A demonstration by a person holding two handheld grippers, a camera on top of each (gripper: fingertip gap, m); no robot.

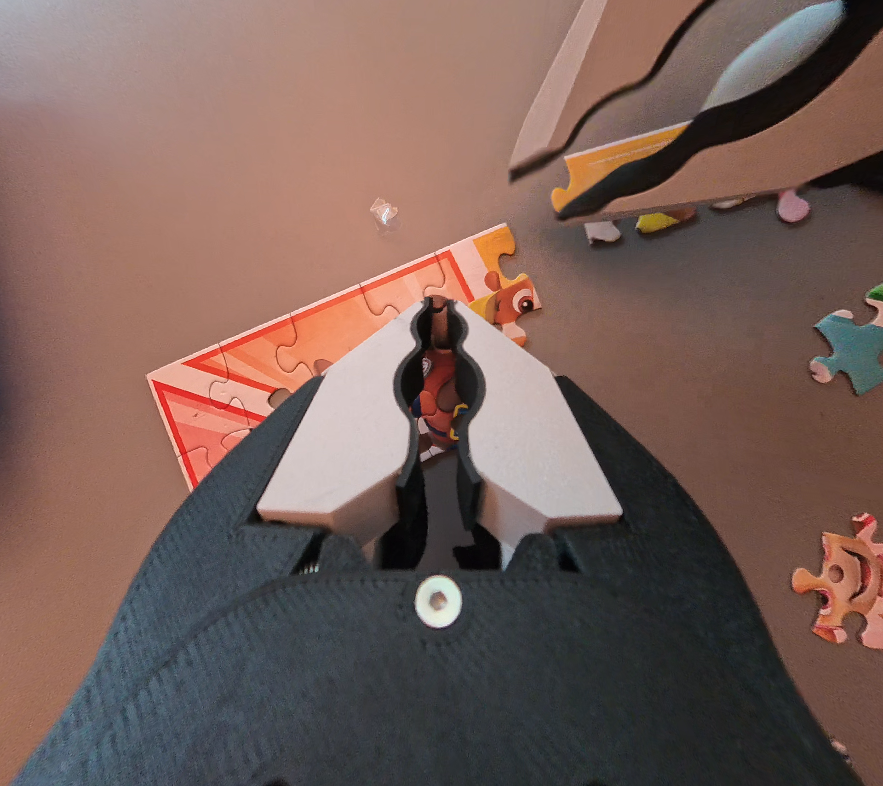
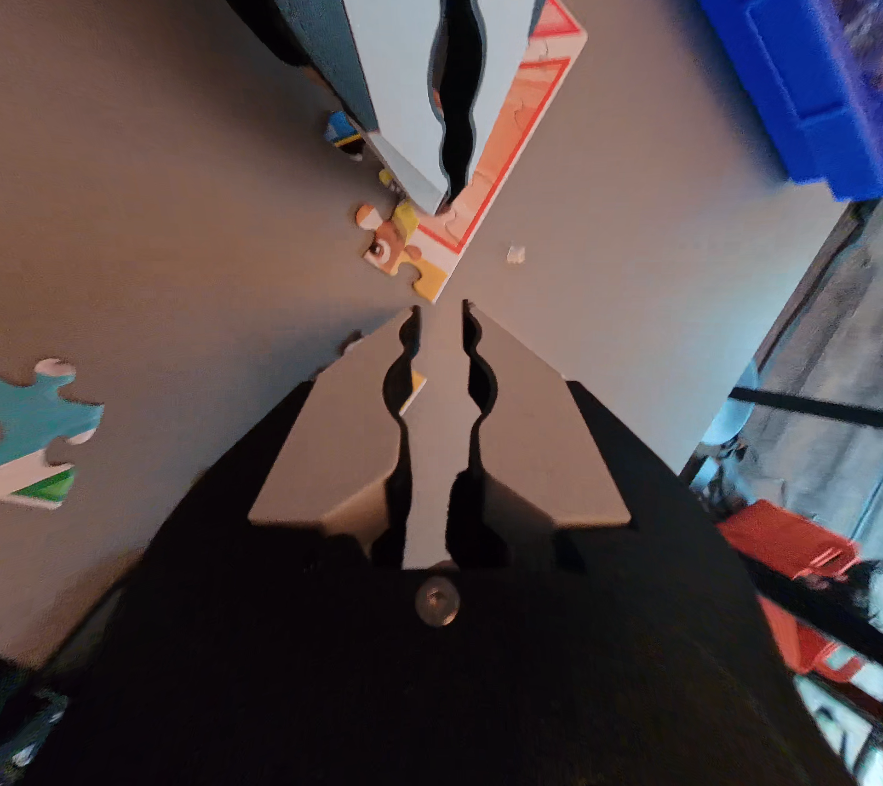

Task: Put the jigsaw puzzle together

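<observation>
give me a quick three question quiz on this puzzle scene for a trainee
1. Fill in: the bin in the right wrist view is coloured ___.
2. True or false: the right gripper has its jaws apart.
3. The left gripper has its tips over: A the assembled orange section; B a loose teal piece; C the bin.
Key: 1 blue; 2 true; 3 A.

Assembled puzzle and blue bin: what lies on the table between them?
In the right wrist view, only a small clear scrap lies there, near the assembled puzzle. The rest of the table up to the blue bin is bare.
</observation>
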